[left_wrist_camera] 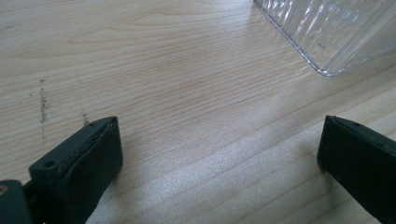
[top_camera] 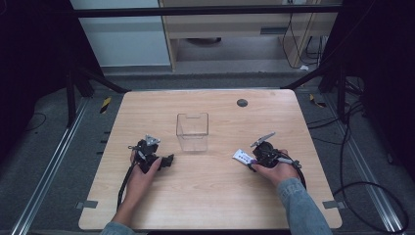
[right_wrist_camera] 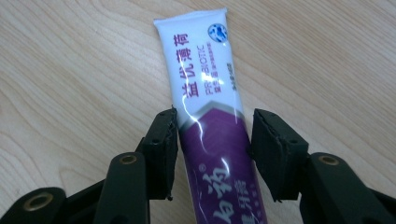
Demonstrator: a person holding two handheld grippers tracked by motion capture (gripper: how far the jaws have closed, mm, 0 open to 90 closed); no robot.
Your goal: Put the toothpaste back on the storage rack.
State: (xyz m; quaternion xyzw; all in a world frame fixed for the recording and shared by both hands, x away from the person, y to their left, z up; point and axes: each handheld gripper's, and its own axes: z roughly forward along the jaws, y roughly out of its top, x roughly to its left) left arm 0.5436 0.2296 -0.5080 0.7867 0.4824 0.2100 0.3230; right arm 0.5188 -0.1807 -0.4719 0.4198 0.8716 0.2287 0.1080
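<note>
Forearms came in from the near edge of the table (top_camera: pixel 210 205) in the high view, each hand wrapped around a gripper. On the left, the left gripper (top_camera: pixel 170 159) lay low over the wood, pointing right, with nothing at its tips. Beyond it, near the middle of the table, a clear box (top_camera: pixel 192 131) stood upright, apart from both grippers. On the right, the right gripper (top_camera: pixel 250 163) pointed left at a tube (top_camera: pixel 242 156), white at its far end, which lay flat on the wood just right of the box and nearer than it. A dark round plug (top_camera: pixel 242 103) sat in the tabletop toward the far edge. From the left gripper view, two black jaws rose from the near corners and stood spread wide, with bare wood grain between them and a few dark specks on the wood at the left. The ribbed corner of the box (left_wrist_camera: pixel 331 32) showed at the far right, well clear of both jaws. From the right gripper view, the tube (right_wrist_camera: pixel 205 116) lay lengthwise between the jaws, its flat white crimped end pointing away and its purple printed part running back toward the camera. The left jaw's pad touched the tube's edge. The right jaw's pad stood just beside the other edge, and whether it pressed on the tube could not be told. The tube looked unsqueezed and rested on the table (right_wrist_camera: pixel 70 70).
</note>
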